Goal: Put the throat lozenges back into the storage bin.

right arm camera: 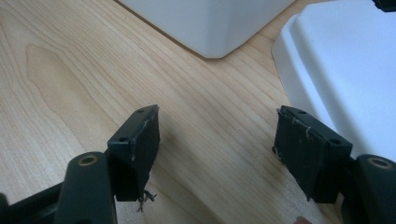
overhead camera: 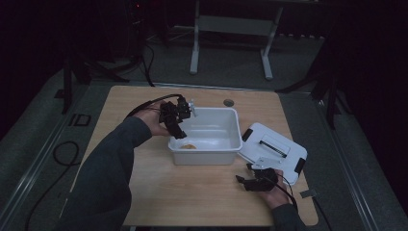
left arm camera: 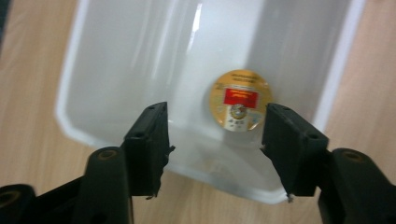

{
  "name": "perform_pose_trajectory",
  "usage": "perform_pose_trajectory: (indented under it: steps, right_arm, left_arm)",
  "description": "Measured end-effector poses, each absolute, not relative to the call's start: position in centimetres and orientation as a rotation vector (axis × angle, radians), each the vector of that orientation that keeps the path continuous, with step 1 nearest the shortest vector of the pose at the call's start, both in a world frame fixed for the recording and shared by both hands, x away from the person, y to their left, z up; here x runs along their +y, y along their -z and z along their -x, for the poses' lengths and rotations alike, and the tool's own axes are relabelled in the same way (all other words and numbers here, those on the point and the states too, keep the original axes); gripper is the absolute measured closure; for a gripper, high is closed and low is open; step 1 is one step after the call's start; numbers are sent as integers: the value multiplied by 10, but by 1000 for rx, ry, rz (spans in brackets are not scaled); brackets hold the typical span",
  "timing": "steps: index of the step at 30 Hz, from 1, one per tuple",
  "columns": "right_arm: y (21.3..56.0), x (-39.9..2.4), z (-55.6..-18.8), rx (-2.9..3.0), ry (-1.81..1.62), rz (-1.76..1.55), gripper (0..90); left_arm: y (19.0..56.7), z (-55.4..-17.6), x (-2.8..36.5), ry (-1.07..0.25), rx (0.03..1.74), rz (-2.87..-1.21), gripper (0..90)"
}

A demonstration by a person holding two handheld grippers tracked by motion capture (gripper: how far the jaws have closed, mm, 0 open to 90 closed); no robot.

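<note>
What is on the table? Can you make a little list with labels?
Table: light wood
Tub: white, open, mid-table
Inside tub: round gold tin with red label
Lid: white, off, lying right of the tub
Left claw: over the tub, open, holding nothing
Right claw: near the lid, open, holding nothing

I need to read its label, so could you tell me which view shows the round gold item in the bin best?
The left gripper view: the round gold item lies close and face-up on the white bin's floor. The high view shows it as a small dim patch.
</note>
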State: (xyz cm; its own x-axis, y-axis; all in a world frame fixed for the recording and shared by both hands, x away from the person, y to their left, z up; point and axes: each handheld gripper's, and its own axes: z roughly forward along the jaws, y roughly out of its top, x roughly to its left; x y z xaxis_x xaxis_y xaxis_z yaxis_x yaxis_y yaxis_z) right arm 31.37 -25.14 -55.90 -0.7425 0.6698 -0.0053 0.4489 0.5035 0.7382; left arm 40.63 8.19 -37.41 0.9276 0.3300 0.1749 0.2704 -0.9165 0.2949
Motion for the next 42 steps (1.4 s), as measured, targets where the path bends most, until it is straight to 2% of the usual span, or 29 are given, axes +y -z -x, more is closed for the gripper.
perform_pose_trajectory:
  steps: [4, 13, 22, 42]
  right_arm:
    - [559, -251, -314, 2459, -1081, -942, 307]
    - [559, -251, -314, 2459, -1081, -941, 307]
    - [559, -251, -314, 2459, -1081, -941, 307]
    - [559, -252, -313, 2460, -1080, -943, 307]
  left_arm:
    - [376, -407, 91, -332, 488, -2794, 496]
    - [379, -403, 115, -394, 577, -2711, 525]
    - [383, -400, 138, -426, 674, -2578, 594]
    - [399, -394, 162, -518, 771, -2475, 856]
